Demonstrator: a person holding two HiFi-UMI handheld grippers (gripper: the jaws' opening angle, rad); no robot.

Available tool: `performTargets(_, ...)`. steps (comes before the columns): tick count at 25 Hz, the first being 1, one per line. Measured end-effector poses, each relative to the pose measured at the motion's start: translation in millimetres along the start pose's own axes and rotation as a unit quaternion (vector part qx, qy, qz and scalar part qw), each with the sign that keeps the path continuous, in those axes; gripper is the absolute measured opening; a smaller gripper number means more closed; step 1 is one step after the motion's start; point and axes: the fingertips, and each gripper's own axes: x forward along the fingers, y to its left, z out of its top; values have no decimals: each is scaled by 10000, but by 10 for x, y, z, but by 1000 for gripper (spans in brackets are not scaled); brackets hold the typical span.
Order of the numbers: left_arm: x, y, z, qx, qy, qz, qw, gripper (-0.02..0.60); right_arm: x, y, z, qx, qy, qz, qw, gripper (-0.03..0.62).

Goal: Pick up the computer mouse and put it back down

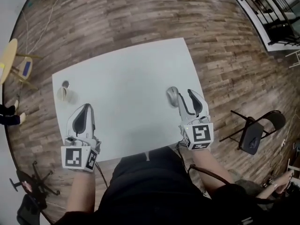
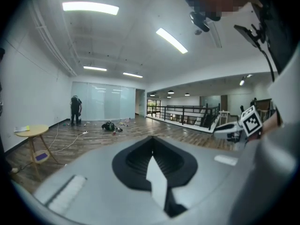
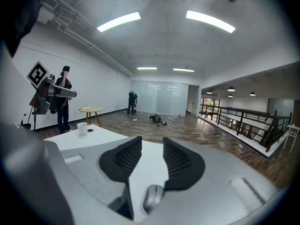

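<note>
A silver computer mouse lies on the white table, just left of my right gripper's fingertips. In the right gripper view the mouse shows low down, under the gap between the jaws, resting on the table. The right gripper hangs above it, open, with nothing between its black ribbed pads. My left gripper hovers over the table's near left part, well away from the mouse. In its own view the left gripper is shut on nothing, its tips meeting.
A white cup and a small round thing stand at the table's left edge. A black folding chair stands to the right, and a yellow round side table to the far left. A person stands beyond the table's left side.
</note>
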Motion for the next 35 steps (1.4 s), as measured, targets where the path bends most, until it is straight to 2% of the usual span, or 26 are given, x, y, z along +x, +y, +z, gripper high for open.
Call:
performTargets(4, -38, 52, 185, 32, -276, 22, 9996, 5, -69, -7, 332, -182, -418, -82, 9989, 82)
performTargets(8, -103, 103, 309, 128, -484, 67, 9987, 5, -139, 84, 627, -303, -790, -26, 9964, 39)
performTargets(13, -167, 40, 328, 57, -608, 15, 9981, 5, -252, 252, 827, -331, -1112, 126, 9932, 5)
performTargets(18, -139, -41, 343, -73, -716, -129, 9973, 5, -322, 384, 876, -459, -1224, 309, 9909, 2)
performTargets(22, -107, -128, 399, -20, -811, -236, 9964, 5, -342, 374, 856, -440, -1171, 327, 9916, 2)
performTargets(35, -194, -34, 406, 48, -706, -145, 9974, 5, -322, 372, 861, -341, -1144, 262, 9925, 2)
